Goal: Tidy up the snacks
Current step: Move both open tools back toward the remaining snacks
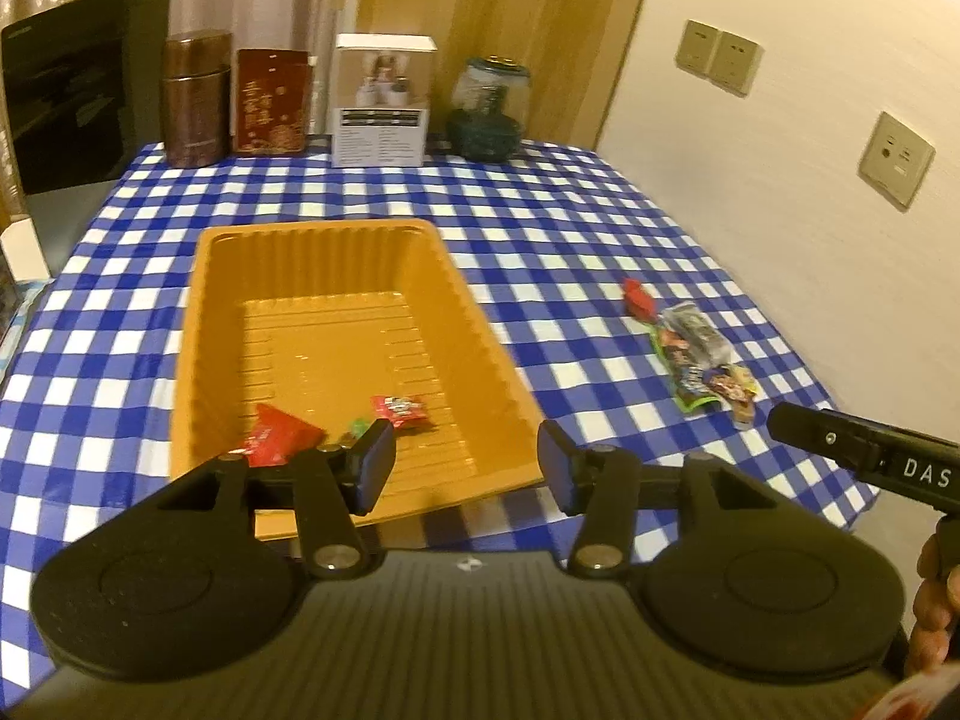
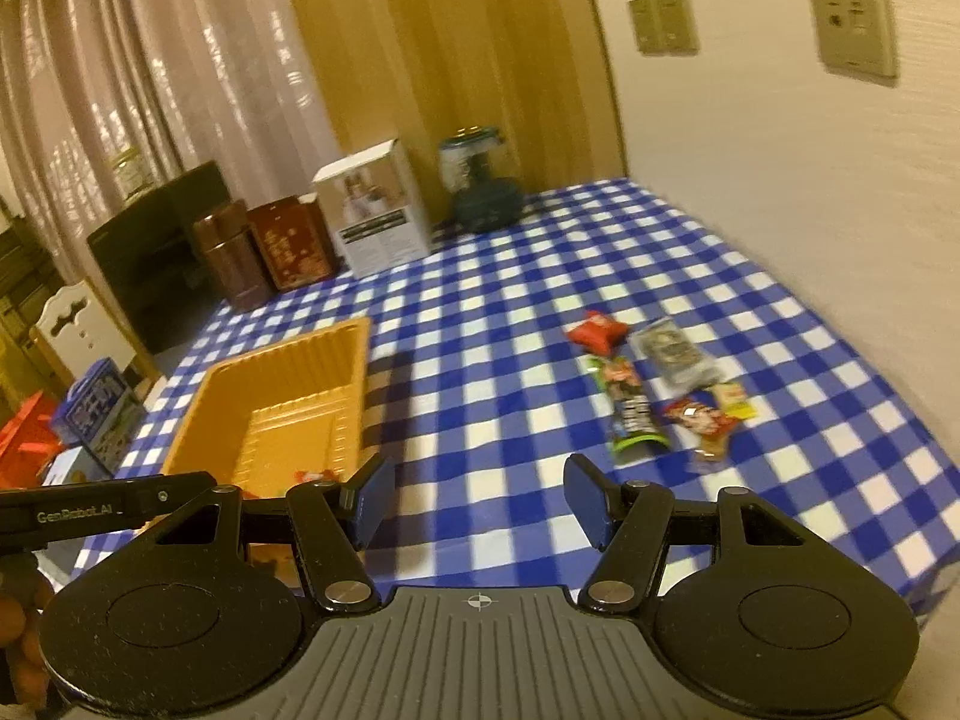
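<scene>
An orange plastic tray (image 1: 336, 252) sits on the blue checked tablecloth and holds a red triangular packet (image 1: 279, 435) and a red wrapped snack (image 1: 399, 409). My left gripper (image 1: 465, 468) is open and empty above the tray's near right corner. To the right lie a small red packet (image 1: 639, 299) and a pile of snack packets (image 1: 699, 354). In the right wrist view my right gripper (image 2: 474, 501) is open and empty, near the table's front edge; the tray (image 2: 354, 360) is to its left, the red packet (image 2: 597, 330) and the pile (image 2: 672, 396) ahead to the right.
Along the far edge stand a brown canister (image 1: 195, 99), a red tin (image 1: 273, 102), a white box (image 1: 384, 102) and a glass jar (image 1: 489, 111). A black panel (image 1: 78, 90) stands at the back left. A wall runs along the table's right side.
</scene>
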